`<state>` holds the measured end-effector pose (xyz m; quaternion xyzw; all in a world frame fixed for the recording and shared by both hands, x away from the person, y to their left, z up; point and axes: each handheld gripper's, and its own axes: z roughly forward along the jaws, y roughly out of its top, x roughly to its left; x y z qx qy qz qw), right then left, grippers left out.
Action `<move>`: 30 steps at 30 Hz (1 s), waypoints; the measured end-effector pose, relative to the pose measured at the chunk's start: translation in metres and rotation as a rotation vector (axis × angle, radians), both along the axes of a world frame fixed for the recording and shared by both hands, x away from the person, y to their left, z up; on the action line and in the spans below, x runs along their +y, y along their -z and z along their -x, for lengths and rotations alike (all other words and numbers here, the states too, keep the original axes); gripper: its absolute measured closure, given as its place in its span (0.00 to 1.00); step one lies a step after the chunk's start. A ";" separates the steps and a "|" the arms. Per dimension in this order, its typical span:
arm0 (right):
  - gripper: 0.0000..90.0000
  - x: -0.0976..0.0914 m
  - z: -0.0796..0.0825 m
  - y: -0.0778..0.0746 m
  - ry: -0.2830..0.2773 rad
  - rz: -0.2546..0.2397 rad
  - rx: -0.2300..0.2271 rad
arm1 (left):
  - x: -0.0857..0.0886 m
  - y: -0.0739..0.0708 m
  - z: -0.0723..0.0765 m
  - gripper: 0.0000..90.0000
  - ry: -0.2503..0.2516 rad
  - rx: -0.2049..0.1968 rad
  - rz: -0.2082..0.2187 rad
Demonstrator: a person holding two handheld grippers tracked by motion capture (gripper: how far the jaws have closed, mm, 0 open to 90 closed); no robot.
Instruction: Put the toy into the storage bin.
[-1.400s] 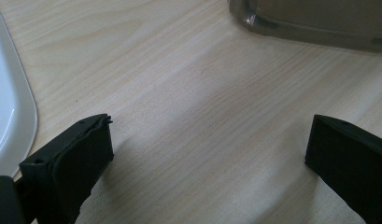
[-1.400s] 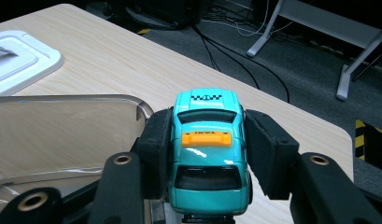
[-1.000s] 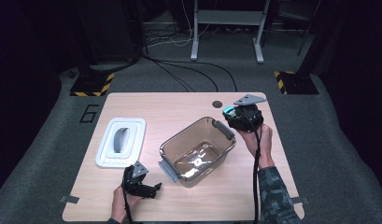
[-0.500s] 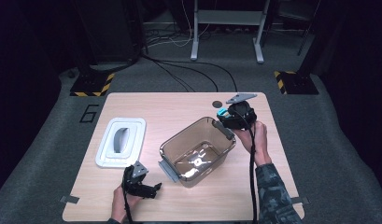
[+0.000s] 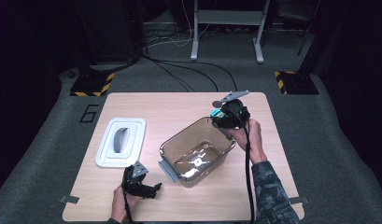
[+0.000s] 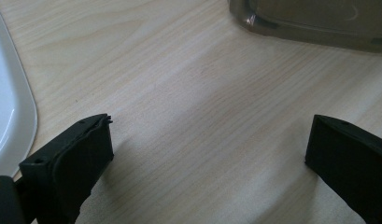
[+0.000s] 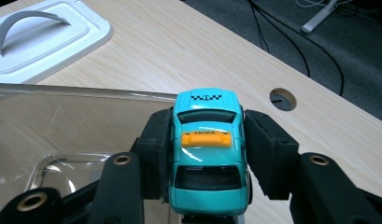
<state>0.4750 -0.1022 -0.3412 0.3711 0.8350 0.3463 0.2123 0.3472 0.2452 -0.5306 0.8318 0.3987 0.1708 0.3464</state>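
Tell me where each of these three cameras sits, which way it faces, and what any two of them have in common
High view: fixed above the person's side of the table, looking forward and down; both forearms enter from below.
Left gripper view: rides the left gripper, low over the wood; its black jaws stand wide apart.
Right gripper view: rides the right gripper, looking along jaws clamped on a teal toy taxi above the clear bin.
Shared: the white lid and the clear bin appear in all three.

Dim room, grey carpet floor (image 5: 319,154), black cables (image 5: 179,70), hazard-striped plates (image 5: 91,85), metal stand (image 5: 226,28)
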 end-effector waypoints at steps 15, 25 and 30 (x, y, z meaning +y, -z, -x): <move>0.58 0.015 -0.009 0.011 -0.039 0.038 0.042 | 0.000 0.000 0.000 0.01 0.000 0.000 -0.001; 0.58 0.023 -0.011 0.023 -0.034 0.054 0.065 | 0.000 0.000 0.000 0.01 0.000 0.000 -0.001; 0.58 0.025 -0.012 0.027 -0.044 0.058 0.061 | 0.000 0.000 0.000 0.01 0.002 -0.002 -0.004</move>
